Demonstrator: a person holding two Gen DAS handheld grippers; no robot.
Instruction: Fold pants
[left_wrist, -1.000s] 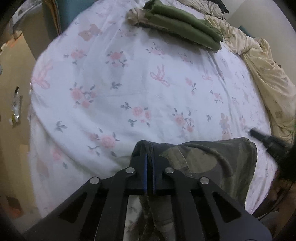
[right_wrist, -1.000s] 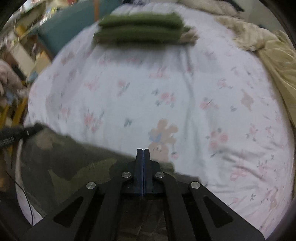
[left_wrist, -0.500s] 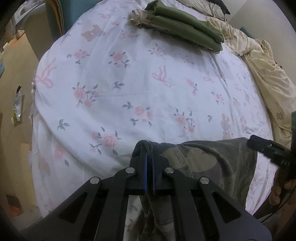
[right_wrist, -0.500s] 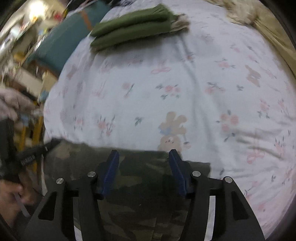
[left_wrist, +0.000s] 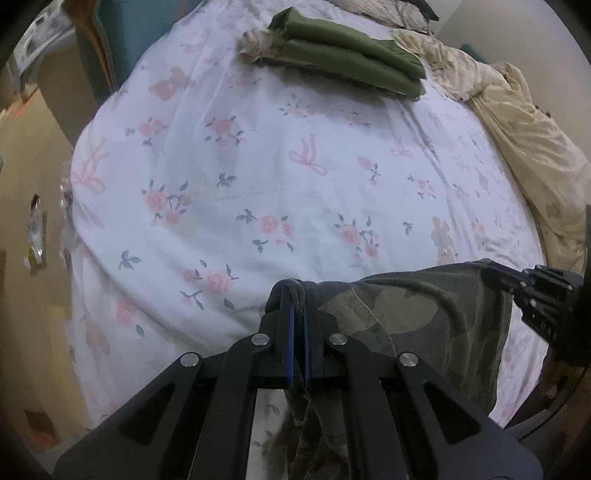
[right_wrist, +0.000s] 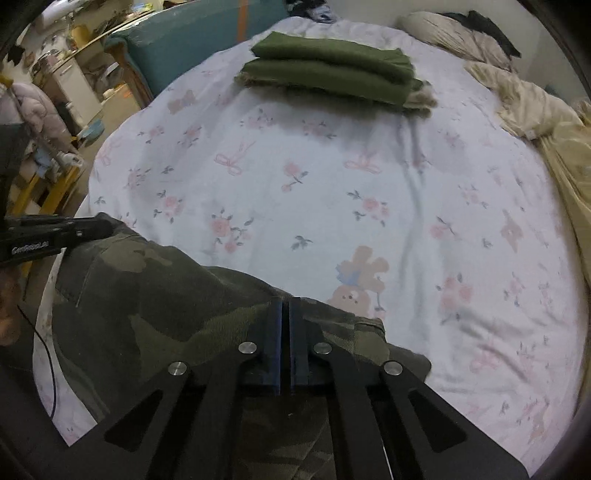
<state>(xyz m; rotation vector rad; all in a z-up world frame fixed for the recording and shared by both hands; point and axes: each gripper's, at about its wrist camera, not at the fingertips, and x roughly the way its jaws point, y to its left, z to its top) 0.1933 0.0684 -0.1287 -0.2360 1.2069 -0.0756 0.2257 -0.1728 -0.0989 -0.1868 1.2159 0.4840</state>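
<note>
Right tool (right_wrist: 285, 306): its jaws stood spread over the camouflage pants (right_wrist: 155, 306) half a second ago and have just closed; they are now pressed together on the waistband edge. Left tool (left_wrist: 298, 295): unchanged, pinching the opposite waistband corner. The pants lie at the near edge of the bed (left_wrist: 295, 184), partly hanging over it. Folded green garments (right_wrist: 332, 70) sit near the far edge. Judgement: both waistband corners secured, ready to lift and spread.

Bare floral sheet (right_wrist: 332, 192) lies open ahead; folded green clothes (right_wrist: 332, 74) block its far end.
</note>
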